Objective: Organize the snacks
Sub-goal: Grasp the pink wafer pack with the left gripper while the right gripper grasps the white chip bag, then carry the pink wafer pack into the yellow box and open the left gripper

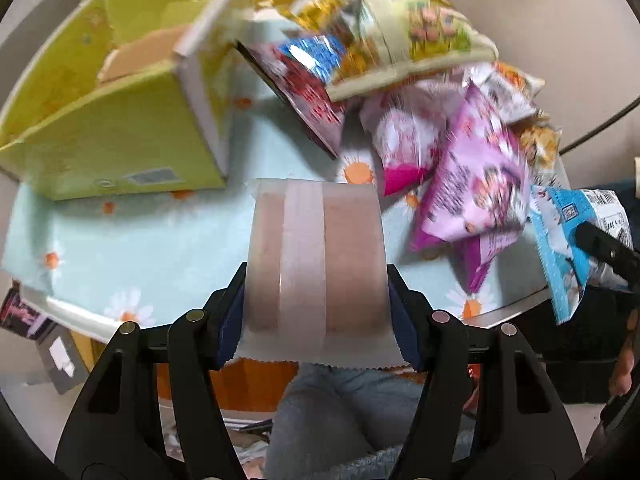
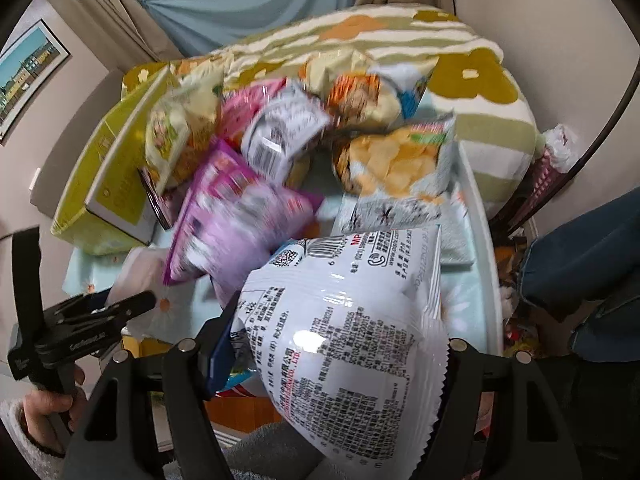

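On the daisy-print worktop (image 1: 120, 240), snack bags are lying at two o'clock while the left gripper (image 1: 316, 300) is clamping a light, crushable wafer pack (image 1: 316, 256) sidewise and the right gripper (image 2: 332, 356) is gripping a slippery white bag (image 2: 344, 320).

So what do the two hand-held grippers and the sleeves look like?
Each hand-held gripper, left and right, is matte black plastic with triangular fingers, dark blue pads and round silver bolt heads. Small white lettering marks the left one's side. A fuzzy pale cuff covers the left wrist.

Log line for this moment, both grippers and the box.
left hand-held gripper: holding translucent pink packet | right hand-held gripper: holding white snack bag | yellow box: open, left of pile
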`<state>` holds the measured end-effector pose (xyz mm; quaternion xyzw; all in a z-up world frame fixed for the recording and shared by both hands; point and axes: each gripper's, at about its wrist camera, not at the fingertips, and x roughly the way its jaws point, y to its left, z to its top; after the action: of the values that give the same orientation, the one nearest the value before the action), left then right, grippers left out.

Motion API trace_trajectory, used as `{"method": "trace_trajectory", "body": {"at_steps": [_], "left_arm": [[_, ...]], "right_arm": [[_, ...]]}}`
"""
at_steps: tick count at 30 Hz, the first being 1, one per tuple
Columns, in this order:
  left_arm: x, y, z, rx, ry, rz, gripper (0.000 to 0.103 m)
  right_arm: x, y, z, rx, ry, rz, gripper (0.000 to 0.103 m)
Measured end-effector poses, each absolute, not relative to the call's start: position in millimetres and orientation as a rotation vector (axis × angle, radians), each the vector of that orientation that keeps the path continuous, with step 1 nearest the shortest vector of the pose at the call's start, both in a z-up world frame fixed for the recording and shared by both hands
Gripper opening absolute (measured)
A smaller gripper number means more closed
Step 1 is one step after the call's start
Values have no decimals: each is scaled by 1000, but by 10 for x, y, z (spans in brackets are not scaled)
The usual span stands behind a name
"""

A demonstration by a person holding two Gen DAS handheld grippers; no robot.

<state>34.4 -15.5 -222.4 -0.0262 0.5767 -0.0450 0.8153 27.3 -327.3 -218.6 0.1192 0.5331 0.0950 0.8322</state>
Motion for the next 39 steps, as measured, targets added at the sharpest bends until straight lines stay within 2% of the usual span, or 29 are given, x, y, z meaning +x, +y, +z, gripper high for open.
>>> {"method": "trace_trajectory", "body": {"at_steps": [10, 19, 24, 29, 39], "left_arm": [[254, 171, -1286, -171, 1058, -32, 62], [946, 700, -830, -173, 963, 40, 62], [1610, 1252, -942, -173, 980, 46, 62], [2210, 1700, -1281, -154, 1042, 64, 62], [3029, 2023, -1971, -85, 1150, 18, 62]], "right_arm": [[500, -3275, -1534, 189, 1000, 262, 68], [1226, -2445, -905, 95, 886, 425, 68], [1745, -1789, -790, 91, 863, 496, 68], [2352, -1144, -946, 172, 931, 528, 68], [2839, -502, -1335, 170, 1015, 471, 68]]}}
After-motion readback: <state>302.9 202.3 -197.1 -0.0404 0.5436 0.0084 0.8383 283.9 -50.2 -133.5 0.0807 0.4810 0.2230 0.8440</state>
